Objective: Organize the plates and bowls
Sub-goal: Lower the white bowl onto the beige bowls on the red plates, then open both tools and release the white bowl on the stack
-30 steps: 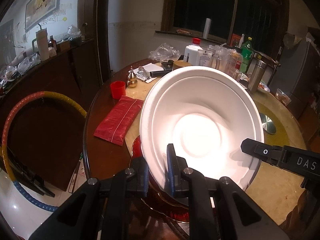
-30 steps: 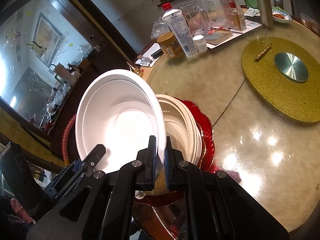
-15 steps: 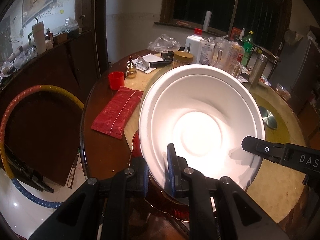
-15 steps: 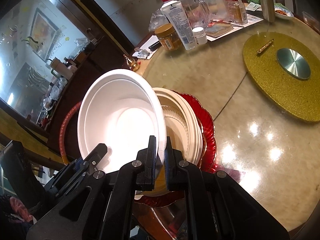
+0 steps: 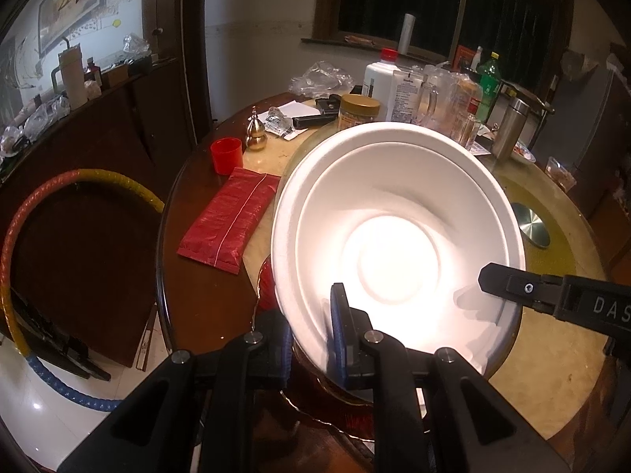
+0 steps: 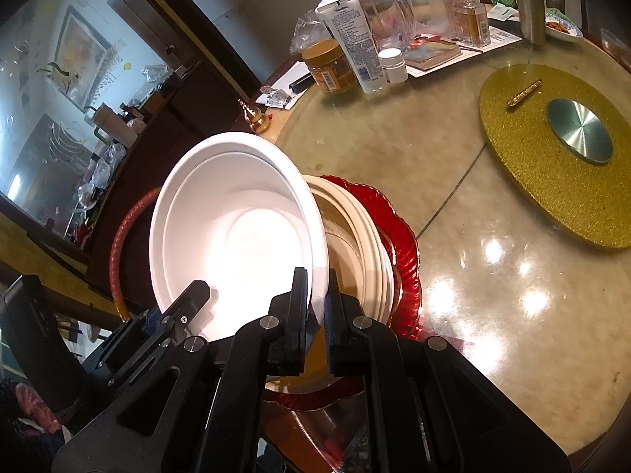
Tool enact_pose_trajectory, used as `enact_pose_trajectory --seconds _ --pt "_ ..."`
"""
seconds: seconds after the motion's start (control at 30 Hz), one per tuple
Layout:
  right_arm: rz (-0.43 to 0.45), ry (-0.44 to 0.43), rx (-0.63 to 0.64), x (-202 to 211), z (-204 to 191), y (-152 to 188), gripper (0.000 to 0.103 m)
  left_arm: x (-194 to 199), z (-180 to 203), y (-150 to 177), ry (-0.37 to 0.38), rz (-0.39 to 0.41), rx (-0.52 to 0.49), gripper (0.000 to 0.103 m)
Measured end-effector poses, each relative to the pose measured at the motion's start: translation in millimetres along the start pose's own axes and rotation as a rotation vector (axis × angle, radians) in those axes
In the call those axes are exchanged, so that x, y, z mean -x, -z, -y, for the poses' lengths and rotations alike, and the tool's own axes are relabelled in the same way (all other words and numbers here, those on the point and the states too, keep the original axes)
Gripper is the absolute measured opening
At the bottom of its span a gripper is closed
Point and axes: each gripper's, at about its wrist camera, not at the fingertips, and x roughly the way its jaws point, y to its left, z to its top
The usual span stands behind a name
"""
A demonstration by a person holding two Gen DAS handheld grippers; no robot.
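A large white bowl (image 5: 394, 213) is held tilted in the air by both grippers. My left gripper (image 5: 311, 335) is shut on its near rim. My right gripper (image 6: 315, 295) is shut on the opposite rim; its fingertip (image 5: 497, 276) shows at the right of the left wrist view. The bowl (image 6: 236, 228) hangs just above a stack of cream plates (image 6: 366, 244) that sits on a red scalloped plate (image 6: 406, 260) near the table's edge. The left gripper's fingers (image 6: 185, 303) show at lower left in the right wrist view.
A round marble table (image 6: 473, 335) carries a gold lazy Susan (image 6: 552, 149), jars and bottles (image 6: 347, 59) at the back, a red cup (image 5: 226, 154) and a red packet (image 5: 232, 216). A coloured hoop (image 5: 47, 205) leans by a dark cabinet left of the table.
The bowl, held by both grippers, has risen slightly and moved a little away from the plate stack. Both grips are unchanged.
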Motion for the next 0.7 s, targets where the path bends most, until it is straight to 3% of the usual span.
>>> enact_pose_trajectory --seconds 0.2,0.53,0.63,0.7 --pt "-0.033 -0.013 -0.023 -1.5 4.9 -0.9 0.008 -0.6 0.6 -0.5 0.0 0.003 -0.005 0.016" --pt "-0.018 -0.01 -0.012 6.3 2.7 -2.5 0.009 0.4 2.1 -3.0 -0.01 0.01 -0.005 0.018" --pt "-0.019 -0.004 -0.01 6.8 3.1 -2.6 0.009 1.2 3.0 -3.0 -0.024 0.008 -0.014 0.035" --pt "-0.013 0.005 -0.011 8.9 4.2 -3.4 0.02 4.4 2.1 -3.5 -0.013 0.012 -0.005 0.06"
